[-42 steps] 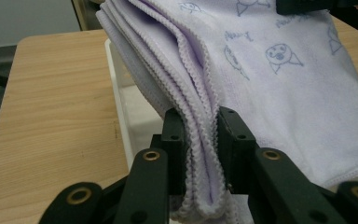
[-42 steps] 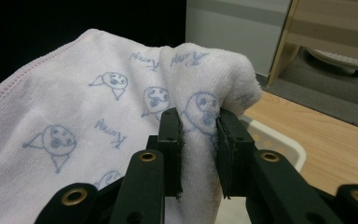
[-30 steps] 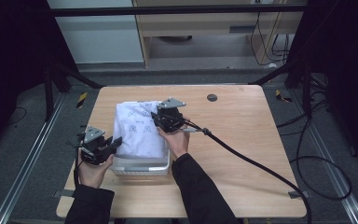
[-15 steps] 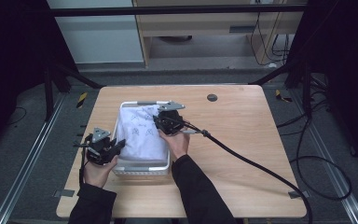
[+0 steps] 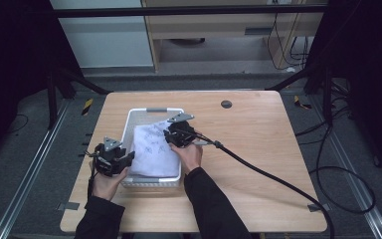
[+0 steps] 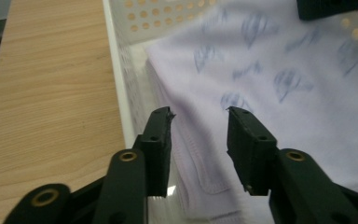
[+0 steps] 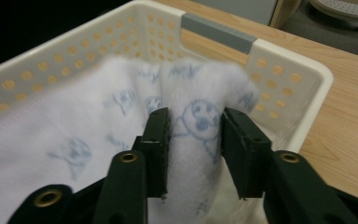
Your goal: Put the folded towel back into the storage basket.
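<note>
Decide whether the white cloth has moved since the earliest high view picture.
Yes. The white cloth has sunk from above the basket rim down inside it.

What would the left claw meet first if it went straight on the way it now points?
Probably the folded white cloth in the basket. The left claw, its jaws just opened, points along the cloth's hemmed edge, which lies between the jaws. How near the cloth is remains unclear.

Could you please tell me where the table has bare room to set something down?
The light wooden table is bare right of the white perforated plastic basket, apart from the black cable. The basket, holding white printed cloth, is crowded by both tools.
</note>
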`<state>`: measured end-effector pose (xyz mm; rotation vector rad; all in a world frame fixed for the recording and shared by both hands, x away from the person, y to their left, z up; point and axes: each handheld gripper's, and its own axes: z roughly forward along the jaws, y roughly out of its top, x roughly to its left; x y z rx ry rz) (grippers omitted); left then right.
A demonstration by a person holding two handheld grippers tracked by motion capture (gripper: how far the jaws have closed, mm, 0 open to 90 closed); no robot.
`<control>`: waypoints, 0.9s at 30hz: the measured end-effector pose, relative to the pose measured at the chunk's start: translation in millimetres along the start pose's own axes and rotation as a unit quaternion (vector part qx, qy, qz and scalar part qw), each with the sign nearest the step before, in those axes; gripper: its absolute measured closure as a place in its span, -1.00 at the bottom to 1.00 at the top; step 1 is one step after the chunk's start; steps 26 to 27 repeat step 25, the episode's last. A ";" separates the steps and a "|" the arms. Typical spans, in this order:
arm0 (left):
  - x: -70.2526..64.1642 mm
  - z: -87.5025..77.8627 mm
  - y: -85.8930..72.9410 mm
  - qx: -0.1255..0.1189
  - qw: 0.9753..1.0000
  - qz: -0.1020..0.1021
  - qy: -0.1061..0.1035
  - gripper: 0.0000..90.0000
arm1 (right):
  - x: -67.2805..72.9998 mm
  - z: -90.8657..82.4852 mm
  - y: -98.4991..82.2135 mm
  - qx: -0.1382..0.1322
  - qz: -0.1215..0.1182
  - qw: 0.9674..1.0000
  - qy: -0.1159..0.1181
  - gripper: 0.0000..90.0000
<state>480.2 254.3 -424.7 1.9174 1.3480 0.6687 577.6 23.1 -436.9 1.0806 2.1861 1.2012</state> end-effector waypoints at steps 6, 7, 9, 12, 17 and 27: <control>1.2 -8.8 2.2 -0.025 1.000 -0.008 -0.006 0.27 | -1.8 -8.0 3.3 -0.014 -0.016 1.000 -0.015 0.09; 1.5 -11.0 2.8 -0.030 0.999 -0.008 -0.011 0.27 | -1.8 -8.0 3.3 -0.014 -0.016 1.000 -0.015 0.09; 2.2 -15.6 3.9 -0.041 0.999 -0.007 -0.017 0.24 | -3.4 -13.3 4.2 -0.022 -0.012 1.000 -0.013 -0.02; 3.8 -21.8 4.5 -0.058 0.998 -0.005 -0.030 0.17 | -6.5 -23.4 3.9 -0.033 -0.011 0.999 -0.009 -0.26; 7.1 -29.1 3.4 -0.076 0.996 -0.005 -0.037 0.00 | -14.6 -43.9 -1.3 -0.040 -0.012 0.999 -0.001 -0.51; 12.1 -38.8 -1.6 -0.082 0.996 0.011 -0.041 -0.22 | -39.2 -93.4 -30.9 -0.058 0.009 0.998 0.006 -0.63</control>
